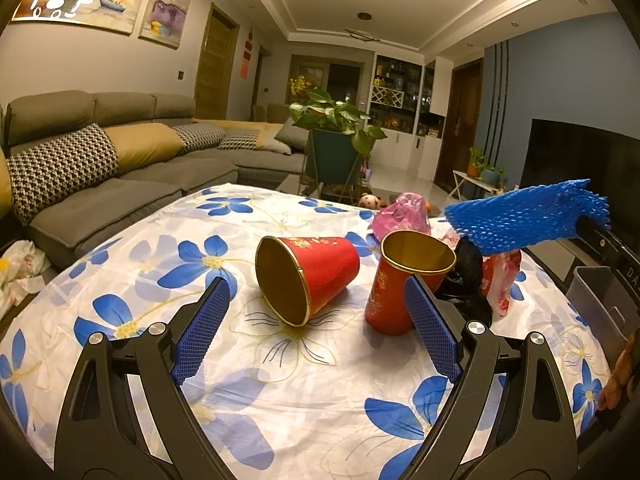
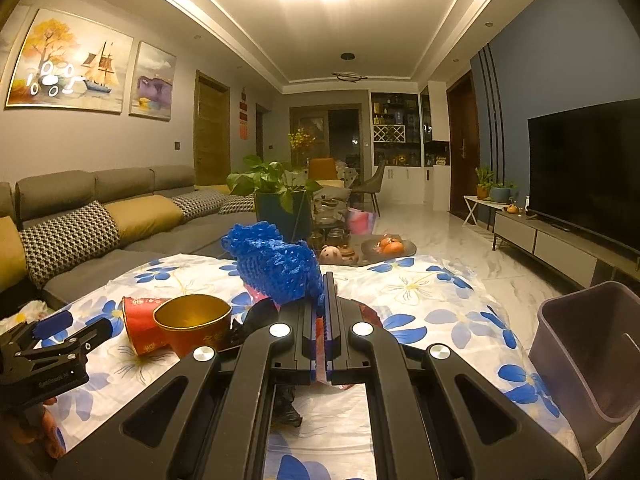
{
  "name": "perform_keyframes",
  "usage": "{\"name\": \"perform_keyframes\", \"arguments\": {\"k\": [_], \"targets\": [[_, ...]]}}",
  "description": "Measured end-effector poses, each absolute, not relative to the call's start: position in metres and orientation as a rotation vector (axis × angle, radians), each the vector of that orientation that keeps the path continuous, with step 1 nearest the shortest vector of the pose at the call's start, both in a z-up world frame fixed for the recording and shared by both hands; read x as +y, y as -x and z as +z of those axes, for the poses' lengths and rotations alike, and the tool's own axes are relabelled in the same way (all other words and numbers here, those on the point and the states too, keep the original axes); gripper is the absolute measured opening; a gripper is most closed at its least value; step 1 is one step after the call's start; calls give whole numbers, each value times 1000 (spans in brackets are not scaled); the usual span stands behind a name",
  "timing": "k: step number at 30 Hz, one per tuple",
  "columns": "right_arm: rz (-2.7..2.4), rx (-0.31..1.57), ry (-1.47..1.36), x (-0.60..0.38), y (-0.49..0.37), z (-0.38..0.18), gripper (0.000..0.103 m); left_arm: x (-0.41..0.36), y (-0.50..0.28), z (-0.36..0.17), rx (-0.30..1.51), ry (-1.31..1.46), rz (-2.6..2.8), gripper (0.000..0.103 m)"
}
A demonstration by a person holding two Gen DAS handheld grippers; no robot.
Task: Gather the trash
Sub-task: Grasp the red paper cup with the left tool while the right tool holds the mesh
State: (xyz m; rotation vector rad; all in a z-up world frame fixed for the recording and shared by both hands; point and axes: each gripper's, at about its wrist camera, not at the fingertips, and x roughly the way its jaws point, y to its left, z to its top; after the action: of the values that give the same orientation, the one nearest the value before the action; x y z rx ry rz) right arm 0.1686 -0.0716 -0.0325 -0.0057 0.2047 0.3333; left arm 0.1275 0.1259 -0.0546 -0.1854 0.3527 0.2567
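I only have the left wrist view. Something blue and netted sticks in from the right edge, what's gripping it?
Observer: The right gripper, jaws shut on the blue foam net.
Operator: Where's the bin? I see just a grey corner.
Observer: The grey bin stands at the table's right edge, right of that gripper, opening tipped toward it.
Operator: Anything beyond the table?
Observer: A dark plate of oranges on a lower table behind.
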Motion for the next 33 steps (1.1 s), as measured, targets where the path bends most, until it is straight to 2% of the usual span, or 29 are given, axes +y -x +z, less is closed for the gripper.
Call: {"name": "perform_keyframes", "arguments": {"k": [5,14,20,28,29,33], "targets": [[324,197,0,-75,-167,-30,4,129,-129,-55,354,181,257,84],[310,180,-3,-81,-166,-26,3,151,-155,-59,385,230,233,66],[303,181,4,-83,-167,-28,3,164,-184,-70,455,264,199,48],[294,186,8,-83,-168,-28,3,166,-197,-77,491,289,111,5],[294,186,7,-83,-168,-28,3,163,-197,-76,486,277,104,2],[291,176,10,-84,-165,-24,3,158,-189,-69,452,265,110,2]]}}
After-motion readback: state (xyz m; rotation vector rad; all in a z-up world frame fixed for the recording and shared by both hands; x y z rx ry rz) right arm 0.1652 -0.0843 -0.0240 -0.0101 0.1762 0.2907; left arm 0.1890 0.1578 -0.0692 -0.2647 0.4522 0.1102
